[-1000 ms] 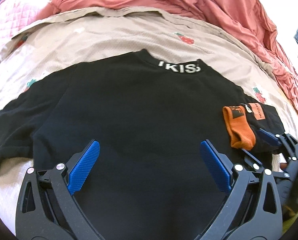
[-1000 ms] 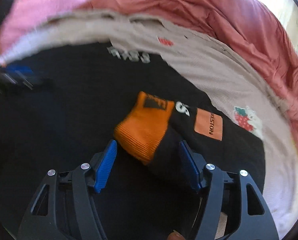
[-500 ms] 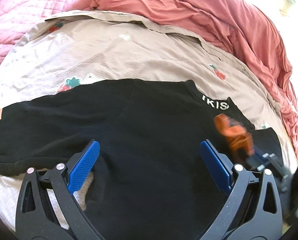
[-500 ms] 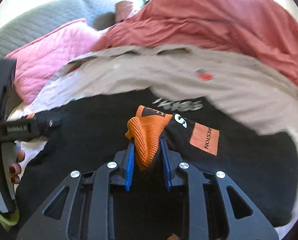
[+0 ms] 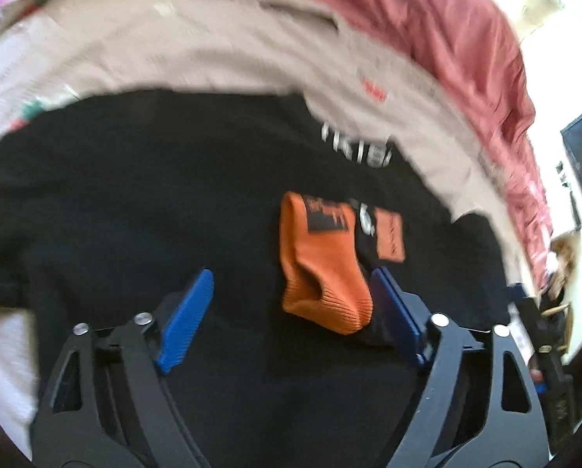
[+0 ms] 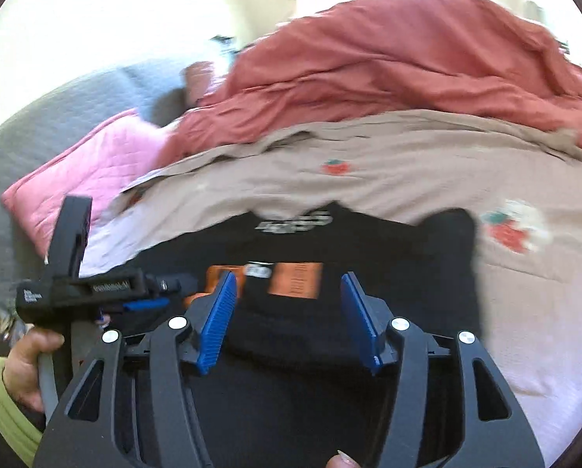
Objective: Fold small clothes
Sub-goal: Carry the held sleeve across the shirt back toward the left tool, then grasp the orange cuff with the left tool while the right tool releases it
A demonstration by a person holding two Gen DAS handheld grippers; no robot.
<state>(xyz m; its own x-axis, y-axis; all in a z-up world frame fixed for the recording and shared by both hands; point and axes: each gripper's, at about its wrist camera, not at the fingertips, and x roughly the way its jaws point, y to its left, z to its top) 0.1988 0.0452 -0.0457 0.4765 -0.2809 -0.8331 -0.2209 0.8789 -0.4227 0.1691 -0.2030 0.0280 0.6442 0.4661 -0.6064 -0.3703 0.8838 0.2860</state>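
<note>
Black fabric fills the middle of both views: a shirt lies spread flat on the beige strawberry-print sheet of a bed, its collar with white lettering at the far edge. One sleeve is folded in over the shirt's body, its orange ribbed cuff lying on top of the black cloth, with an orange patch on the sleeve just beside the cuff. The left claw hangs over the shirt near the cuff; its jaws are fairly wide and closing, the cuff lies between them close to the right finger, and whether that pad touches it I cannot tell through the blur. The right claw is over the same folded sleeve, jaws at a middling width and opening, with black sleeve cloth between them but the blue pads standing clear of it. In the right wrist view a hand in a yellow-green sleeve holds the left claw's handle to the left of the shirt. Beyond the shirt lies a rumpled red duvet, with a pink quilt to its left.
</note>
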